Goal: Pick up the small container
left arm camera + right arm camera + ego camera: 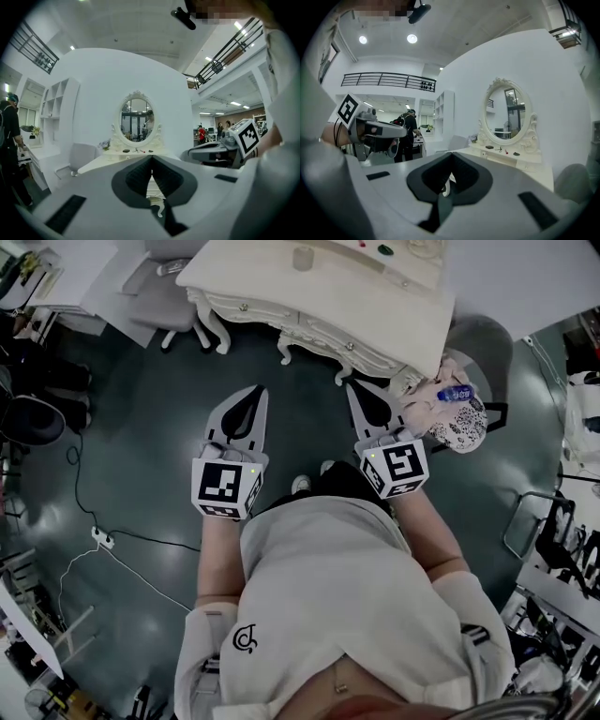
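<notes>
A small pale container (302, 257) stands on the white dressing table (281, 287) at the top of the head view. Both grippers hang over the dark floor, short of the table and apart from it. My left gripper (257, 393) is shut with nothing between its jaws, and the left gripper view shows its tips (152, 158) meeting in front of the table. My right gripper (359, 390) is likewise shut and empty, its tips (451, 156) touching. Small dark items (489, 146) lie on the tabletop under the oval mirror (508, 115); they are too small to identify.
A grey chair (164, 296) stands left of the table. A rounded chair (483, 343) at the right holds clothes and a water bottle (457, 394). A cable and power strip (103, 540) lie on the floor at the left. A person (410, 133) stands in the background.
</notes>
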Tool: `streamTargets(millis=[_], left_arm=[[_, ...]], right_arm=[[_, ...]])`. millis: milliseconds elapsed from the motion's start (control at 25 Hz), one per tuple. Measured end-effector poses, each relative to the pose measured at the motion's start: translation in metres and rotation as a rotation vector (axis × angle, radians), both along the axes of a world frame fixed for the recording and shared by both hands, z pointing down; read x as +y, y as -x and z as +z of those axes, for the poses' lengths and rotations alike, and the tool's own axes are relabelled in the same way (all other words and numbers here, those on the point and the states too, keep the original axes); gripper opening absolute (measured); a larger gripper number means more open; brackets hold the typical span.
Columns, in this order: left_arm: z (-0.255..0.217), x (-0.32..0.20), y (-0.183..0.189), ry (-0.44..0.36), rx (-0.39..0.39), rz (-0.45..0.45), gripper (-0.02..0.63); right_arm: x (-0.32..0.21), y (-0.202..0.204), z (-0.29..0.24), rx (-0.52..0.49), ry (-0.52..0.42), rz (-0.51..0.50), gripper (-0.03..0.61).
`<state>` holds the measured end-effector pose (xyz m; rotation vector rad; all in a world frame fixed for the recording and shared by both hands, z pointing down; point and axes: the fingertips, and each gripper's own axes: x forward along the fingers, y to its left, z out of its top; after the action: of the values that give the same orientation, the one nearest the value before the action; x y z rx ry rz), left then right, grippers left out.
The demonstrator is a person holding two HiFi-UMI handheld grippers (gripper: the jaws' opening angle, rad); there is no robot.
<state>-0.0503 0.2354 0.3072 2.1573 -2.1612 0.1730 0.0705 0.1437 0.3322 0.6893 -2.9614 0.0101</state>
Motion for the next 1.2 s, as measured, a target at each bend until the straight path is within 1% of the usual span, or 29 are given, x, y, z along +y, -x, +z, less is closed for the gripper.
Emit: streamTargets(millis=[200, 440, 600, 760, 840, 920, 1040, 1200], left_arm=[[0.011, -0.027, 0.025, 0.015, -0.005, 0.019, 0.014], [0.016, -0.085, 0.071, 0.018, -0.016, 0.012, 0.014], [0.016, -0.143, 0.108, 0.02, -0.002, 0.008, 0.014], [0.017, -0.213, 0.141, 0.028, -0.022, 0.021, 0.014], [0.019, -0.248, 0.154, 0.037, -0.019, 0.035, 0.014], [0.021, -0.281, 0.169, 0.041, -0.009, 0.04, 0.014], [0.021, -0.325, 0.196, 0.048, -0.018, 0.017, 0.014], [0.028, -0.369, 0.215, 0.058, -0.013, 0.038, 0.014]], right_arm=[[-0.025, 0.031, 0.012, 0.016, -0.002, -0.016, 0.006], [-0.085, 0.079, 0.02, 0.026, -0.004, -0.028, 0.006], [-0.142, 0.115, 0.02, 0.025, 0.007, -0.028, 0.006], [-0.208, 0.152, 0.022, 0.027, 0.03, -0.028, 0.006], [-0.241, 0.167, 0.025, 0.034, 0.044, -0.028, 0.006], [-0.272, 0.181, 0.027, 0.037, 0.061, -0.023, 0.006], [-0.314, 0.201, 0.03, 0.04, 0.083, -0.015, 0.006], [-0.351, 0.216, 0.035, 0.058, 0.099, 0.001, 0.006]])
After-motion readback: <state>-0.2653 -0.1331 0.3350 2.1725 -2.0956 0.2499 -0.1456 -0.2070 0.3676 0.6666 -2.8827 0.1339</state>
